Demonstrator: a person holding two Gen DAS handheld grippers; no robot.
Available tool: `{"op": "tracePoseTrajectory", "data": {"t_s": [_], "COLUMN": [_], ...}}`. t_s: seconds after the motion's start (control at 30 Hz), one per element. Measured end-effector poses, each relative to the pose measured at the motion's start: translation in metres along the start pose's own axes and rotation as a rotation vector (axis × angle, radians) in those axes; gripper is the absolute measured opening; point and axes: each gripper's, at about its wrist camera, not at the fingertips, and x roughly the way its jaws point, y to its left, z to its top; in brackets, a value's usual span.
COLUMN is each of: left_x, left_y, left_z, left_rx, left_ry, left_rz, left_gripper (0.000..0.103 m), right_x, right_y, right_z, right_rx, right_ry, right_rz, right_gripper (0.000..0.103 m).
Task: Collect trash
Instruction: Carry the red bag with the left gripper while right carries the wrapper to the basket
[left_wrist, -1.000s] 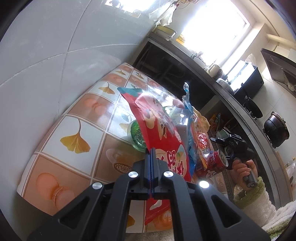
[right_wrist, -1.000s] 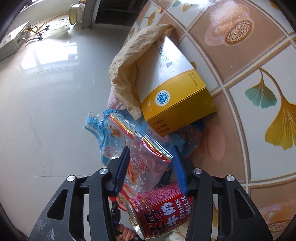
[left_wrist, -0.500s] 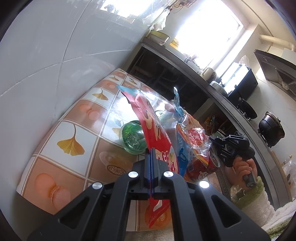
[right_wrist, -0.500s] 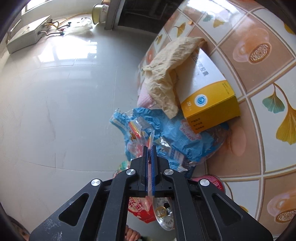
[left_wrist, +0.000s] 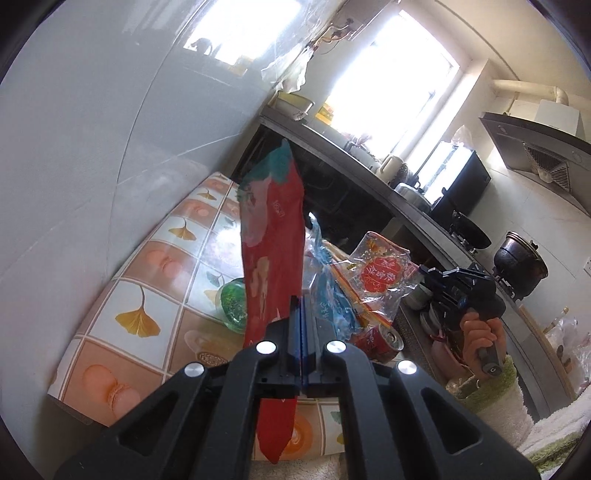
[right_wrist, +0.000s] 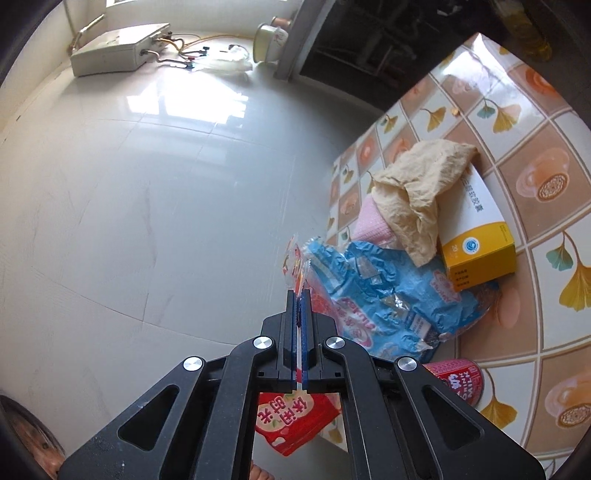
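My left gripper (left_wrist: 301, 300) is shut on a tall red snack bag (left_wrist: 273, 240), which stands up above the patterned tablecloth (left_wrist: 136, 280). My right gripper (right_wrist: 297, 295) is shut on the edge of a clear wrapper with red print (right_wrist: 295, 258), lifted off the pile. In the left wrist view a hand holds the right gripper (left_wrist: 424, 273) on that clear wrapper (left_wrist: 384, 269). On the table lie a crumpled blue wrapper (right_wrist: 376, 295), a red drink can (right_wrist: 458, 380), a yellow and white box (right_wrist: 480, 243) and crumpled brown paper (right_wrist: 413, 188).
A green glass object (left_wrist: 232, 302) lies on the table behind the red bag. A pink cloth (right_wrist: 373, 225) sits under the brown paper. The table edge meets grey floor tiles (right_wrist: 147, 221). A dark kitchen counter (left_wrist: 406, 199) with pots runs behind.
My right gripper went from open around the clear wrapper to shut on it, then rose and pulled it off the pile. The left gripper rose with the red bag.
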Motion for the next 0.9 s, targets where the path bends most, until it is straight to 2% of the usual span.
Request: {"op": "tracePoseTrajectory", "data": {"t_s": [0.1,0.3,0.53,0.73,0.9], "left_x": [-0.007,-0.008,0.005,0.040,0.098], "left_y": [-0.013,-0.036,-0.085,-0.151,-0.211], "left_z": [0.007,0.018,0.040,0.050,0.038], "left_rx": [0.028,0.074,0.165,0.273,0.320], "left_ry": [-0.023,-0.047,-0.039,0.008,0.144], "left_rz": [-0.029,-0.088,-0.221,-0.384,-0.476], "left_gripper": [0.000,0.000,0.000,0.000,0.000], "right_x": [-0.010,-0.079,-0.144,-0.213,-0.262], "right_y": [0.012,0.020,0.032,0.014,-0.010], "right_z": [-0.001,-0.012,-0.022,-0.047,-0.076], "right_rx": [-0.027,-0.075,-0.131,-0.115,-0.085], "right_ry": [-0.025,-0.076,-0.222,-0.396,-0.554], "right_rz": [0.024,0.074,0.076,-0.012,-0.159], "right_gripper": [0.000,0.000,0.000,0.000,0.000]}}
